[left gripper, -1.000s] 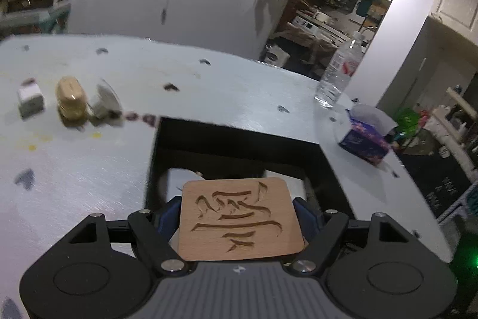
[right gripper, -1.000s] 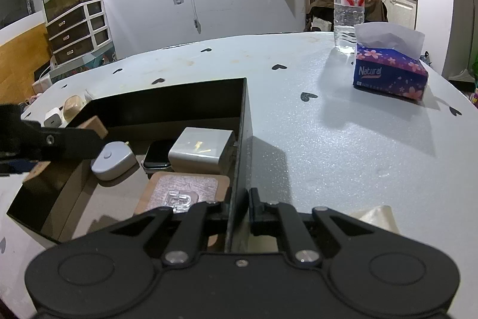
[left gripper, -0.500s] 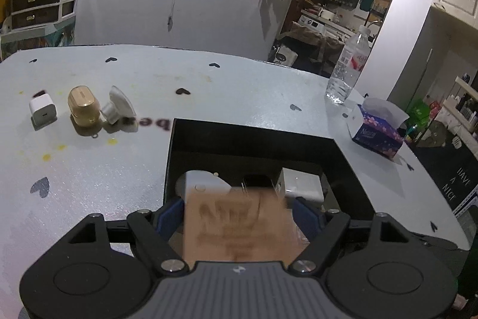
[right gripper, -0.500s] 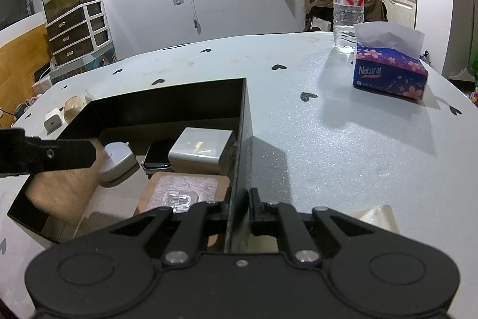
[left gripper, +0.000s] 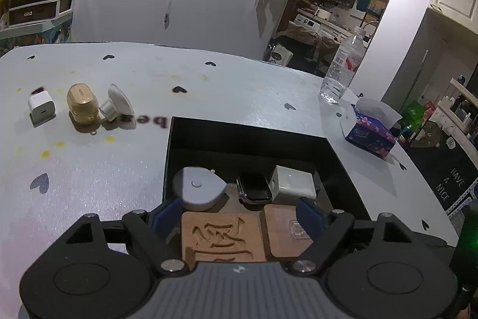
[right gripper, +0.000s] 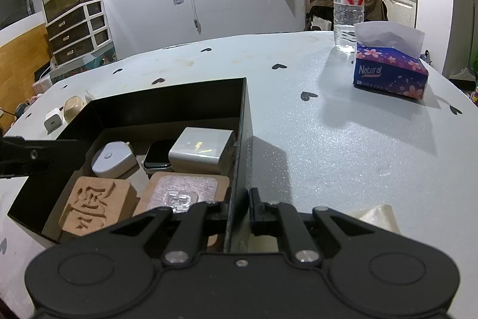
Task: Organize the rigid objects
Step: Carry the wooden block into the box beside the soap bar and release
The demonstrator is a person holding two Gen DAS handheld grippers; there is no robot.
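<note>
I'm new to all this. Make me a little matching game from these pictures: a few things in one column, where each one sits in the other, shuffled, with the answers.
Things:
1. carved wooden coaster
2. water bottle
3. small white charger cube
4. right tongs

Places:
A. standing behind the tissue box
B. lying flat in the black box, at its near corner
C. clamped on the black box's side wall
D. on the table left of the black box, beside a tan case

Pairs: 1-B, 2-A, 3-D, 4-C
</note>
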